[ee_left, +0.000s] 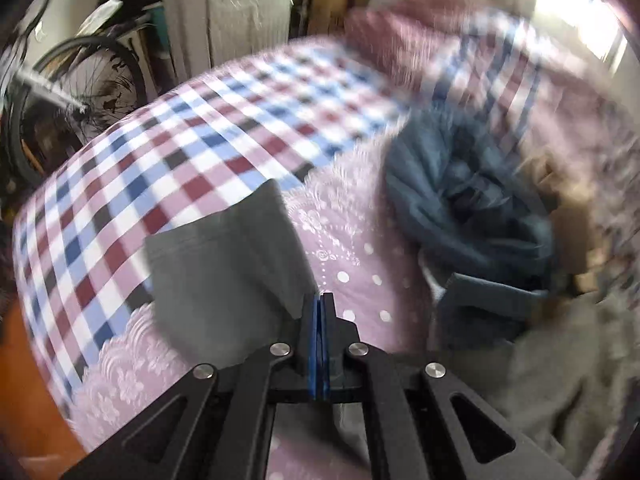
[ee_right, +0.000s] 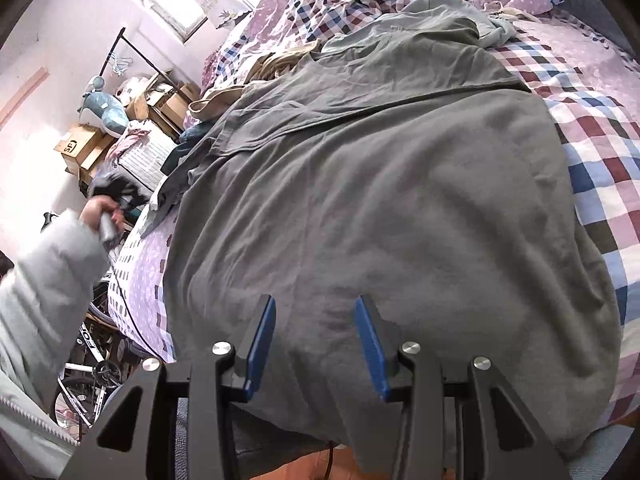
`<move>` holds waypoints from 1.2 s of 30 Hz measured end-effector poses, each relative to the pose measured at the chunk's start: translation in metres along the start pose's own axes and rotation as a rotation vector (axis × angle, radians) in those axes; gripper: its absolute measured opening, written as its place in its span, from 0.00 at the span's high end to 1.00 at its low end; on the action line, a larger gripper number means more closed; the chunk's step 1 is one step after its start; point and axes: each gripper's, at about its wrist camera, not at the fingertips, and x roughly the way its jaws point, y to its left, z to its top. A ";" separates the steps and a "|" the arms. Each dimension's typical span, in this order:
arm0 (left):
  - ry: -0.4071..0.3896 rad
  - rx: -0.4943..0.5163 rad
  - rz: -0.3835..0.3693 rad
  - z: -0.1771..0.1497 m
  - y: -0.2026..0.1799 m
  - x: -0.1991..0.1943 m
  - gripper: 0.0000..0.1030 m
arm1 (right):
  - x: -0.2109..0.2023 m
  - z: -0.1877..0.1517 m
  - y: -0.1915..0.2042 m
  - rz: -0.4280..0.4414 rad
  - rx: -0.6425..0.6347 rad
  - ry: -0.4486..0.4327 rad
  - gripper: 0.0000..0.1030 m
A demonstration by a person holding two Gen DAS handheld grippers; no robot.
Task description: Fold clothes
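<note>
The grey garment (ee_right: 380, 200) lay spread across the bed (ee_right: 592, 168), covering most of the near half of it and hanging a little over the near edge. A folded layer of the same grey cloth crossed its far part, with a seam running from the left side toward the right edge of the bed. Past it, near the head of the bed, a paler green-grey piece (ee_right: 452, 12) lay rumpled, and a tan garment (ee_right: 276, 64) sat bunched by the far left edge.

The right gripper (ee_right: 316, 336) hung over the near edge of the bed with its blue pads (ee_right: 260, 344) parted. The grey garment lay below and between them, but the pads did not press on it.

The left gripper (ee_left: 319, 320) had its blue pads pressed flat together. A grey flap of cloth (ee_left: 228, 256) stood up just left of the fingertips and touched them; whether its edge was pinched between the pads could not be told through the blur. Beyond the tips lay the checked bedcover (ee_left: 200, 140), and to the right a dark blue garment (ee_left: 460, 200) was heaped on the pink lace sheet (ee_left: 344, 248).

In the right wrist view, the person's left hand (ee_right: 102, 210) in a pale sleeve (ee_right: 44, 292) was off the bed's left edge.
</note>
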 end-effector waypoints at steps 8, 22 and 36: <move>-0.176 -0.241 -0.214 -0.098 0.104 -0.060 1.00 | 0.001 -0.002 0.001 -0.019 -0.019 -0.006 0.56; -0.115 -0.524 -0.397 -0.138 0.156 -0.017 0.41 | 0.009 -0.007 0.020 -0.038 -0.108 -0.021 0.56; -0.107 -0.568 -0.422 -0.122 0.157 0.012 0.30 | 0.013 -0.007 0.021 -0.031 -0.113 -0.008 0.56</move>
